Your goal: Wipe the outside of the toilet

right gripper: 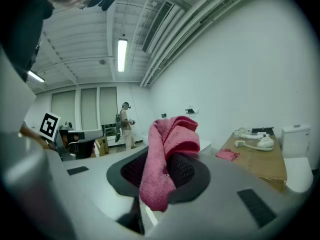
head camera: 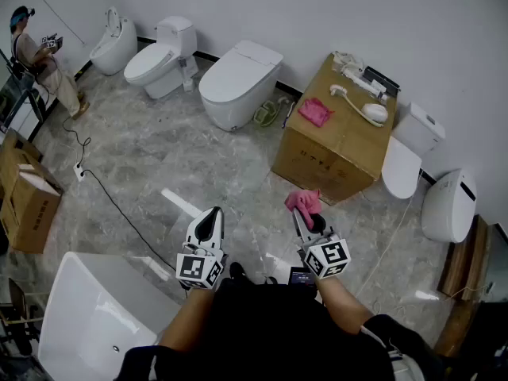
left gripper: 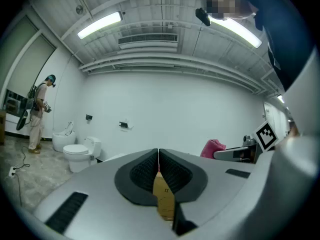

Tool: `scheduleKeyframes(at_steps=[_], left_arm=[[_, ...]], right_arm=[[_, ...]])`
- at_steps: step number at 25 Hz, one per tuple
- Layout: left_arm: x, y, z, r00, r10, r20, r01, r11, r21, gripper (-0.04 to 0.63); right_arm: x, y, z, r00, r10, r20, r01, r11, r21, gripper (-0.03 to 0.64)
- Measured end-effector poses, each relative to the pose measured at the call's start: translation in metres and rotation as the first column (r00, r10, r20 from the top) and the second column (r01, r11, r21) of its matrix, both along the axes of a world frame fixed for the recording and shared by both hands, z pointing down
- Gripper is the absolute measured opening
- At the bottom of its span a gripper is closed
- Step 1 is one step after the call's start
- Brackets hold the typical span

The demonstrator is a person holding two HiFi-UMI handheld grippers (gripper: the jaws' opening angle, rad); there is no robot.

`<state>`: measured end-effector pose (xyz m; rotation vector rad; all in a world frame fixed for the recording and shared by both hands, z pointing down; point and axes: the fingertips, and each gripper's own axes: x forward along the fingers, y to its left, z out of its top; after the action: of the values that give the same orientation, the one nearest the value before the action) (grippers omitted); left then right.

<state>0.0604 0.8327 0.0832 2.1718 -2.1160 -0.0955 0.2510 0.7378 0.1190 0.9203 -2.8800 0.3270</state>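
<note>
Pink cloth [right gripper: 167, 151] is pinched in your right gripper [head camera: 305, 213], your left gripper [head camera: 209, 217] is closed on nothing, and the nearest white toilet [head camera: 238, 82] stands well ahead of both, so the wiping looks yet to start.

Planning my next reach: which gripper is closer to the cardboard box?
Right. The right gripper, shut on a pink cloth, sits just short of the cardboard box's near side; the left gripper, shut and empty, is farther off to its left.

A sanitary-ware showroom: several toilets [head camera: 238, 82] line the wall [head camera: 357, 14], a bathtub [head camera: 87, 308] nearby.
</note>
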Motion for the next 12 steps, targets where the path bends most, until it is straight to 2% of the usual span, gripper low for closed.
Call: scheduleKeyframes(at_steps=[4, 12], left_arm=[[0.041, 0.010, -0.014, 0.999, 0.030, -0.028, -0.029, 0.999, 0.029, 0.020], [0.091, 0.021, 0.001, 0.998, 0.043, -0.038, -0.043, 0.999, -0.016, 0.020]], right_arm=[[0.030, 0.016, -0.021, 0.999, -0.047, 0.018, 0.046, 0.996, 0.070, 0.100], [0.079, 0.031, -0.004, 0.999, -0.026, 0.028, 0.025, 0.999, 0.027, 0.100]])
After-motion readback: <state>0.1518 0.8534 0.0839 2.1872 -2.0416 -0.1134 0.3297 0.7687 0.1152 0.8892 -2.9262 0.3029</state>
